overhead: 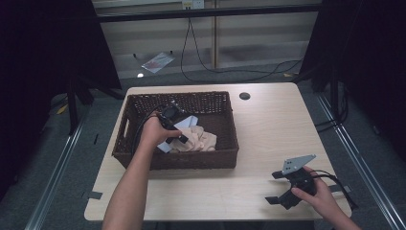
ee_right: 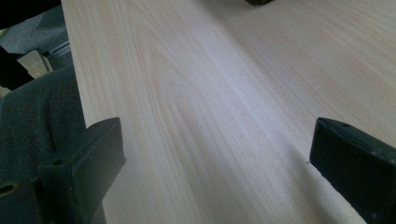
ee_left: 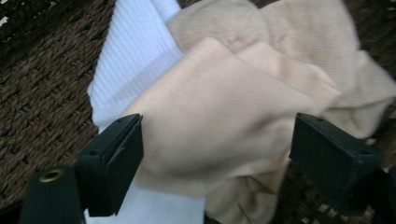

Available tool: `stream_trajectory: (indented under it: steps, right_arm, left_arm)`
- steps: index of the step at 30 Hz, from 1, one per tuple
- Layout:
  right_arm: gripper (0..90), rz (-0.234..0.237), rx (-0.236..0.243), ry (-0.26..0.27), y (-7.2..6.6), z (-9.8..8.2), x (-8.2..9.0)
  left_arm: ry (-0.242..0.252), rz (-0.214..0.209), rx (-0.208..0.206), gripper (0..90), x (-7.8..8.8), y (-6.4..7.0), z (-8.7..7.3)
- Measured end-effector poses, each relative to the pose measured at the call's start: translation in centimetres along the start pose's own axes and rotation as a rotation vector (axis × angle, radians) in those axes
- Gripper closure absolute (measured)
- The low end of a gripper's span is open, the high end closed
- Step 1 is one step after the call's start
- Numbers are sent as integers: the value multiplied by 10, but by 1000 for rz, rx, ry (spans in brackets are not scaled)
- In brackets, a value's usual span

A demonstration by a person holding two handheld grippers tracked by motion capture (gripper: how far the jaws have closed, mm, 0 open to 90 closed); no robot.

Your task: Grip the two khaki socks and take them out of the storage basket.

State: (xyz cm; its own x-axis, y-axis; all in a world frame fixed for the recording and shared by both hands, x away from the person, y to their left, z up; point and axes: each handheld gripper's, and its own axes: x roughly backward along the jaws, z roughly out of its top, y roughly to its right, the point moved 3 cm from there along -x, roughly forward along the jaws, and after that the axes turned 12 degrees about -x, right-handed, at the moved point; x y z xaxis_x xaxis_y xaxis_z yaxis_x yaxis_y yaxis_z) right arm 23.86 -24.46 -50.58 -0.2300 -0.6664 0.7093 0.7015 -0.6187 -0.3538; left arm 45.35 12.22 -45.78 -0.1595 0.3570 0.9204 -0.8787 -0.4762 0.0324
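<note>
Beige cloth [ee_left: 219,116], crumpled, lies inside wicker basket [overhead: 143,160] toward its front, partly over white cloth [ee_left: 135,56]. Basket sits on wooden table [overhead: 268,124], left-centre. Left gripper [ee_left: 217,154] is in basket w/ jaws wide astride beige cloth, not pinching; right gripper [overhead: 274,188], well right of basket nr table's front edge, jaws wide, nothing btwn.

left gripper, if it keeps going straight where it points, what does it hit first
Most likely the beige cloth, which lies right between the open jaws of the left gripper inside the wicker basket; the white cloth lies under it.
</note>
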Motion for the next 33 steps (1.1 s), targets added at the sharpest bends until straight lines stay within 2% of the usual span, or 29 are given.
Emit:
stream_trajectory:
  steps: [2, 3, 4, 5, 6, 8, 9, 10, 11, 13, 15, 16, 20, 25, 31, 33]
  right_arm:
    - [28, -2, -1, -4, 0, 0, 0]
    - [28, -2, -1, -4, 0, 0, 0]
    - [28, -3, 0, -6, 0, 0, 0]
    - [28, -3, 0, -6, 0, 0, 0]
    - [28, 3, 5, -1, 0, 0, 0]
    - [30, 1, 1, -3, 0, 0, 1]
    - [30, 1, 1, -3, 0, 0, 1]
    - [31, 2, -3, -1, 0, 0, 1]
    - [31, 2, -3, -1, 0, 0, 1]
    - [31, 3, 1, 0, 0, 0, 2]
    - [30, 5, 1, 1, 0, 1, 1]
    - [31, 10, -2, 1, 0, 1, 1]
    - [31, 9, -1, 5, 0, 1, 2]
    - [30, 12, -4, 4, 0, 1, 1]
    - [30, 17, -6, 12, 0, 1, 1]
    - [31, 19, -6, 12, 0, 1, 2]
  left_arm:
    - [-13, -5, 3, 247, -2, -1, 0]
    - [-18, -6, -1, 247, -4, -1, 0]
    - [-18, -2, 1, 316, -6, -2, 1]
    - [-18, -3, 2, 316, -8, -2, 1]
    - [-30, -19, 17, 461, -11, -2, 1]
    - [-36, -22, 23, 580, -11, -2, 2]
    - [-37, -20, 10, 580, -11, -1, 3]
    - [-42, -27, 3, 767, -10, 1, 3]
    - [-40, -33, 2, 767, -10, 1, 3]
    - [-43, -35, -7, 868, -6, 3, 3]
    - [-47, -47, -1, 883, -2, 3, 2]
    - [-50, -60, 17, 887, 4, 3, 0]
    - [-53, -66, 28, 890, 16, 2, 1]
    - [-49, -73, 35, 889, 46, 3, 9]
    - [-57, -112, 90, 889, 79, 6, 15]
    - [-64, -115, 83, 889, 91, 7, 16]
